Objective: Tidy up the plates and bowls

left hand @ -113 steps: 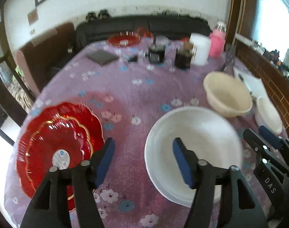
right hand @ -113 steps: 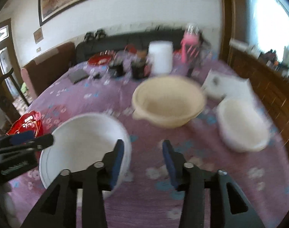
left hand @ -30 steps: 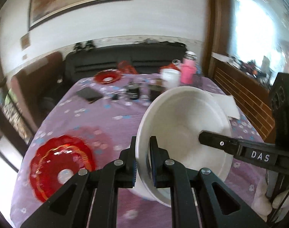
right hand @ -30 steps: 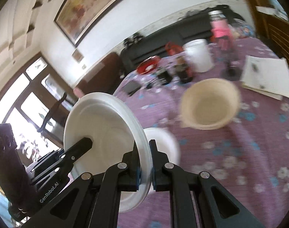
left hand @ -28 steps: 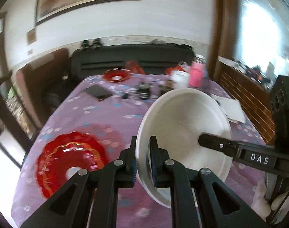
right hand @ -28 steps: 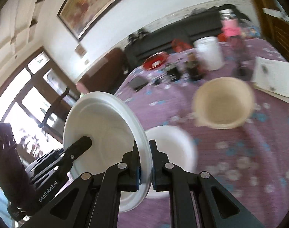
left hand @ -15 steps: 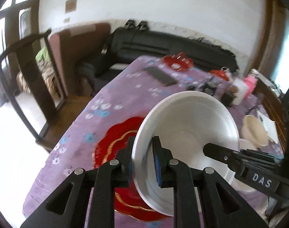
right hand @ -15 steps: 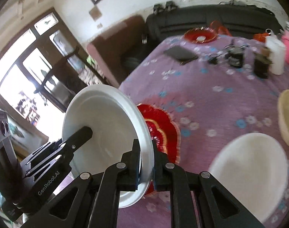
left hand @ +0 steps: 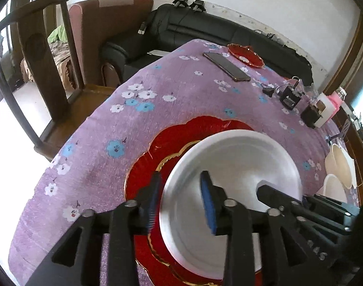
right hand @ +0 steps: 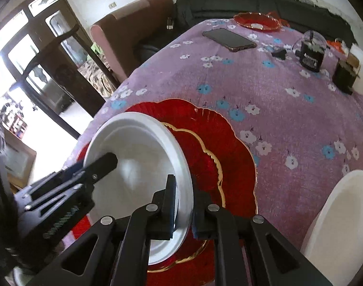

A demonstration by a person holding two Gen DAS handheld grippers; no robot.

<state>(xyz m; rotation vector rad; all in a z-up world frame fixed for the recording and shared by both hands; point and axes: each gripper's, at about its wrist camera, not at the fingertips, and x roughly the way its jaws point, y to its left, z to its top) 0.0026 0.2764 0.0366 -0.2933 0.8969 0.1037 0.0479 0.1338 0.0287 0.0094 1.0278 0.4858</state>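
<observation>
Two grippers meet at one white plate (left hand: 231,178), which sits over the stack of red plates (left hand: 176,140) near the table's (left hand: 105,128) edge, beside a wooden chair (left hand: 50,71).

From the left wrist view, the left gripper (left hand: 180,200) has its jaws parted, and they have just been opening. The white plate's near rim runs between the two blue pads (left hand: 206,197): one pad stands inside the plate over its pale floor, the other outside over the red rim. Neither pad presses the rim; a gap shows on each side.

From the right wrist view, the right gripper (right hand: 183,205) is clamped on the plate's opposite rim, one black finger (right hand: 168,205) inside the dish and one outside, with the rim pinched between them. The plate looks tilted here, its gripped side raised above the red plates; whether its far side touches them I cannot tell. The left gripper's fingers reach into the plate from the lower left of this view.

The red plates are scalloped with gold trim, the smaller lying on the larger, on a purple flowered cloth (right hand: 288,100).

Further off on the table lie a dark phone (right hand: 229,39), a small red dish (right hand: 255,21), two black boxes (right hand: 311,56) and a white container (right hand: 361,71). Another white bowl (right hand: 341,214) stands at the right, apart from the red plates. A black sofa (left hand: 205,28) runs along the far wall.
</observation>
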